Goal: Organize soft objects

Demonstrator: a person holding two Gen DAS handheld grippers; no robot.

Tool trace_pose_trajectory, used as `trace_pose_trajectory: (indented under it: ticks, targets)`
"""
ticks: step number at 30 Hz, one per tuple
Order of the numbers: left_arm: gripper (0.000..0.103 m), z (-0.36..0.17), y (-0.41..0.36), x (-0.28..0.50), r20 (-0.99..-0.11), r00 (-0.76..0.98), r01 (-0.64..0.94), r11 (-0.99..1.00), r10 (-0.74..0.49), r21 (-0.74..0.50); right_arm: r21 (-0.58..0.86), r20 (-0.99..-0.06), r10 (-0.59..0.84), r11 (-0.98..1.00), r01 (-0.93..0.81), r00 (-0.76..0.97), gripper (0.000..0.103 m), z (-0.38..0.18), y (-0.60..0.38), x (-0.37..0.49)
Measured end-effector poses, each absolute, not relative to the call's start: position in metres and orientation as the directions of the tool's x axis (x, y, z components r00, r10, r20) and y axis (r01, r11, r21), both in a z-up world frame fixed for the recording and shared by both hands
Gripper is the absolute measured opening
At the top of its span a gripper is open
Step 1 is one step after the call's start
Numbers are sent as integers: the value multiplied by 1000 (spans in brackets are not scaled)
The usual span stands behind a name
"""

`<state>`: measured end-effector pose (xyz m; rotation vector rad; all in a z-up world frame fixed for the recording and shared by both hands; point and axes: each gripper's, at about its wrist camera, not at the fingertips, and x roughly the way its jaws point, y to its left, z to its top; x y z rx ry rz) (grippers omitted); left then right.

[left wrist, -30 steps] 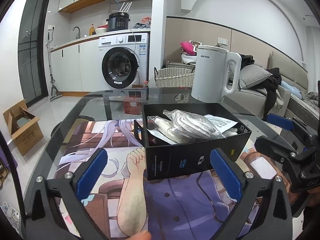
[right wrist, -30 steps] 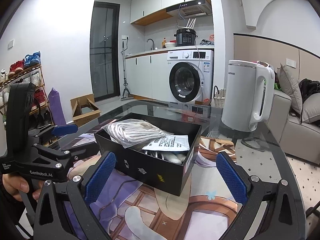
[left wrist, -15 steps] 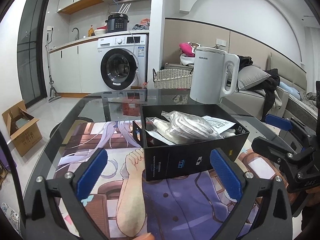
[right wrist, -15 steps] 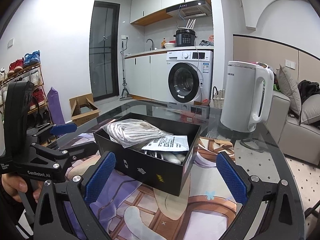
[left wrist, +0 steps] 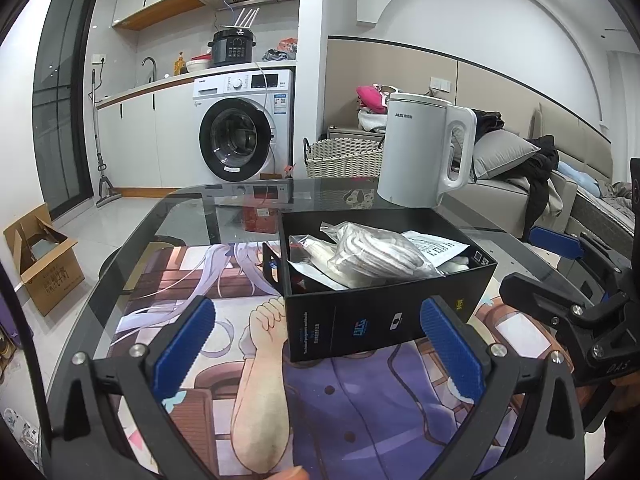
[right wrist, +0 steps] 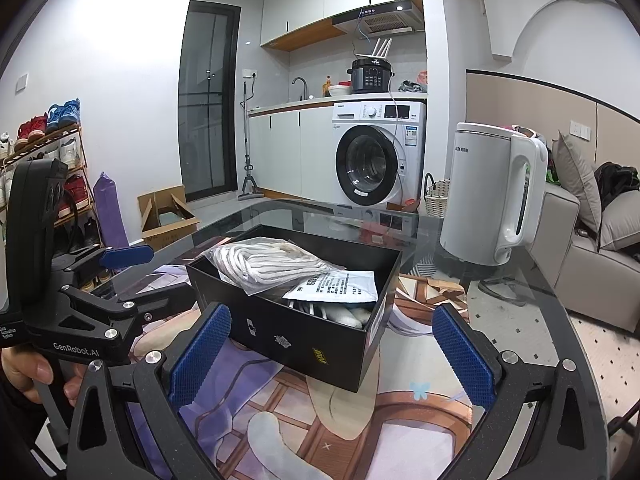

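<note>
A clear bag of coiled white cord (left wrist: 374, 254) lies in an open black box (left wrist: 384, 312) on the glass surface (left wrist: 188, 216), its long axis running along the box's length, from the near left corner toward the far right in your left wrist view. A printed paper packet (right wrist: 338, 286) lies beside it, over other white items. The box sits on an illustrated mat (right wrist: 400, 392). A white kettle (right wrist: 494, 190) stands behind the box, apart from it. Your left gripper (left wrist: 316, 350) is spread wide and empty, just short of the box's near wall. Your right gripper (right wrist: 328, 356) is equally wide and empty, facing a box corner. Nothing lies between either gripper and the box.
</note>
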<state>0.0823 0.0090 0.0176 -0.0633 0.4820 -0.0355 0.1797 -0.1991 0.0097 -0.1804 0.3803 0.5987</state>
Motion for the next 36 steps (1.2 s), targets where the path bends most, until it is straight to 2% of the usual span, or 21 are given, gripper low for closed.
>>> trace_pose_trajectory:
  ticks: [36]
  targets:
    - [103, 15, 8, 82, -466, 883, 21, 997, -52, -73, -58, -398, 512, 814, -578, 761, 103, 10, -199, 180]
